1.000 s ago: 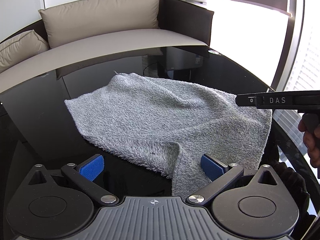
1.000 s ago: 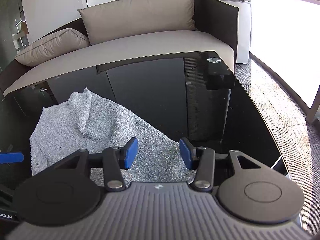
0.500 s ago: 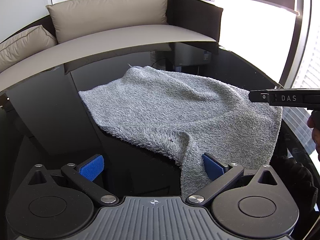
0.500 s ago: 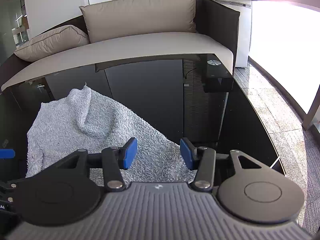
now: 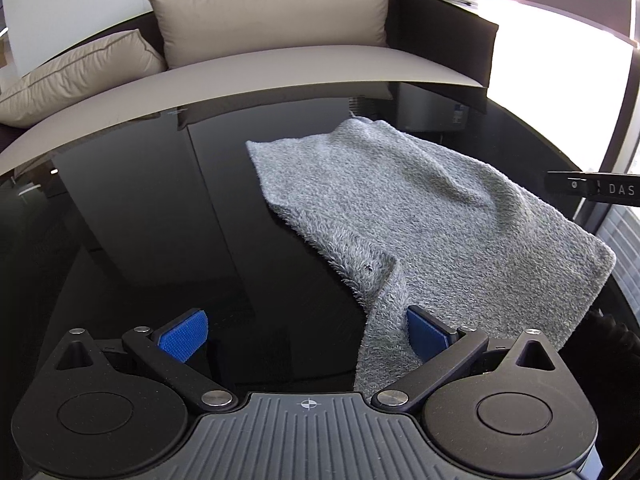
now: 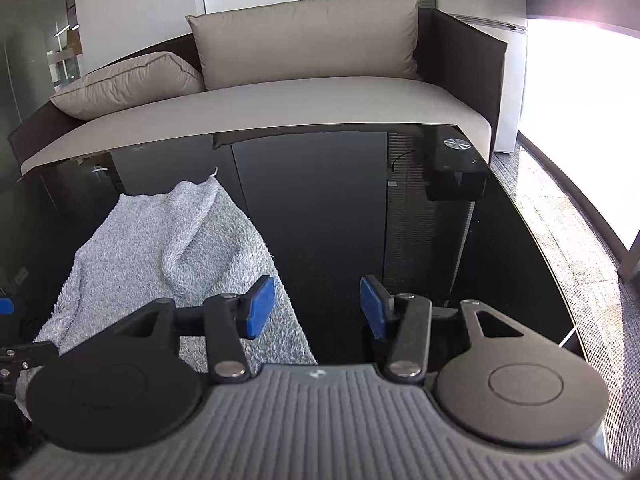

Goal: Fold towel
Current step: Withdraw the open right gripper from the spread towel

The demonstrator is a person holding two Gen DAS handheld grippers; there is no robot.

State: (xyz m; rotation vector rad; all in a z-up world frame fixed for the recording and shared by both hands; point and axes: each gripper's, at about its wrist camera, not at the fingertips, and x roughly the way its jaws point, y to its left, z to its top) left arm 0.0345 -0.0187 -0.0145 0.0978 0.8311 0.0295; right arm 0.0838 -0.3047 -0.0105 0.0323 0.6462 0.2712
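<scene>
A grey fluffy towel (image 5: 420,216) lies rumpled on the black glass table (image 5: 140,220), with one near corner hanging over the table's front edge. My left gripper (image 5: 306,332) is open above the table's near edge; its right pad (image 5: 424,334) is against the hanging corner. In the right wrist view the towel (image 6: 168,248) lies to the left. My right gripper (image 6: 318,306) is open, its left pad (image 6: 260,306) over the towel's right edge, its right pad over bare glass. The right gripper's side (image 5: 596,188) shows at the left wrist view's right edge.
A beige sofa (image 6: 280,104) with cushions stands behind the table. A small round metal disc (image 6: 458,143) sits at the table's far right corner. Carpeted floor (image 6: 568,232) and a bright window lie to the right.
The left gripper has swung left, so the towel now sits further right in its view. The right gripper has shifted slightly right along the towel's edge. Both grippers stay open.
</scene>
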